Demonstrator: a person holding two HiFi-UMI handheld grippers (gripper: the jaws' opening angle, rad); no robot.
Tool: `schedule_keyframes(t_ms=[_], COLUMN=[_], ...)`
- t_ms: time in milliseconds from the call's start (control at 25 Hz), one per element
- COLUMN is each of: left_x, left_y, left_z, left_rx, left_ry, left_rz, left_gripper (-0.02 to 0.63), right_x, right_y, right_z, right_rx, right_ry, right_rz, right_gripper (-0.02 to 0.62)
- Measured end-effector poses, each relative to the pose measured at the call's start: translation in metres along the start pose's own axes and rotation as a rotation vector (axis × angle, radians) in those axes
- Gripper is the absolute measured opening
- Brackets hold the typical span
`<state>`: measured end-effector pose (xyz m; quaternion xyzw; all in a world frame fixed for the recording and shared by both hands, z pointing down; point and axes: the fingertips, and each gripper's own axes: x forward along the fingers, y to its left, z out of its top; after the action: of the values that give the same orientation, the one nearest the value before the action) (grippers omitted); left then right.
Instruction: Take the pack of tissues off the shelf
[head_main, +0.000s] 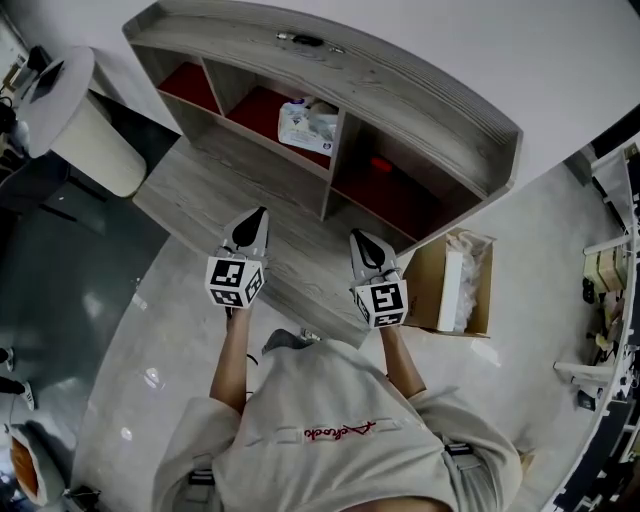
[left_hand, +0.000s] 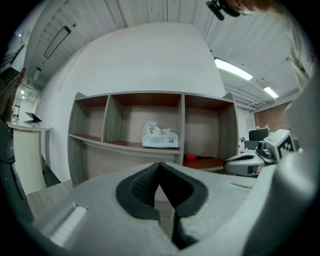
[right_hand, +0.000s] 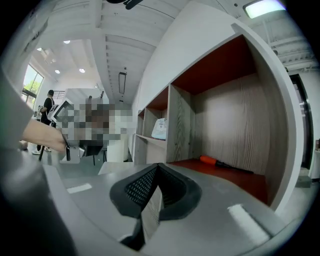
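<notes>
The pack of tissues (head_main: 308, 125), white with pale blue print, lies in the middle compartment of the wooden shelf (head_main: 400, 90), on its red-lined board. It also shows in the left gripper view as the tissue pack (left_hand: 160, 136) and, small, in the right gripper view (right_hand: 160, 129). My left gripper (head_main: 258, 212) and right gripper (head_main: 358, 236) hover side by side in front of the shelf, well short of the pack. Both point toward it with jaws shut and nothing between them (left_hand: 160, 165) (right_hand: 157, 167).
An orange-handled tool (right_hand: 220, 162) lies in the right lower compartment. An open cardboard box (head_main: 455, 285) with white contents stands on the floor right of the shelf. A white round-topped stand (head_main: 75, 110) is at the left. A small dark object (head_main: 305, 40) rests on the shelf top.
</notes>
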<state>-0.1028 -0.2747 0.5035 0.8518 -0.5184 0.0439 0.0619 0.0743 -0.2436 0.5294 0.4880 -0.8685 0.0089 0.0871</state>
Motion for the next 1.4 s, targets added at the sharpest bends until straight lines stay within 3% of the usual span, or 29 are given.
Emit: schedule_keyframes(t_ms=[640, 1000, 1080, 1200, 1400], left_x=[0.074, 0.12, 0.129, 0.141, 0.16], left_y=[0.041, 0.046, 0.046, 0.047, 0.046], left_z=[0.034, 0.077, 0.081, 0.079, 0.086], left_rx=[0.013, 0.05, 0.047, 0.041, 0.04], left_ry=[-0.006, -0.057, -0.047, -0.016, -0.009], left_rz=[-0.071, -0.126, -0.136, -0.151, -0.177], left_gripper=[0.0, 0.0, 0.11, 0.217, 0.249], right_x=[0.035, 0.039, 0.038, 0.036, 0.035], right_y=[0.001, -0.001, -0.004, -0.006, -0.006], right_z=[0.001, 0.001, 0.001, -0.002, -0.005], right_rx=[0.014, 0.006, 0.006, 0.01, 0.021], right_ry=[0.037, 0.053, 0.057, 0.064, 0.07], right_rz=[-0.048, -0.061, -0.068, -0.074, -0.076], right_gripper=[0.006, 0.006, 0.006, 0.006, 0.006])
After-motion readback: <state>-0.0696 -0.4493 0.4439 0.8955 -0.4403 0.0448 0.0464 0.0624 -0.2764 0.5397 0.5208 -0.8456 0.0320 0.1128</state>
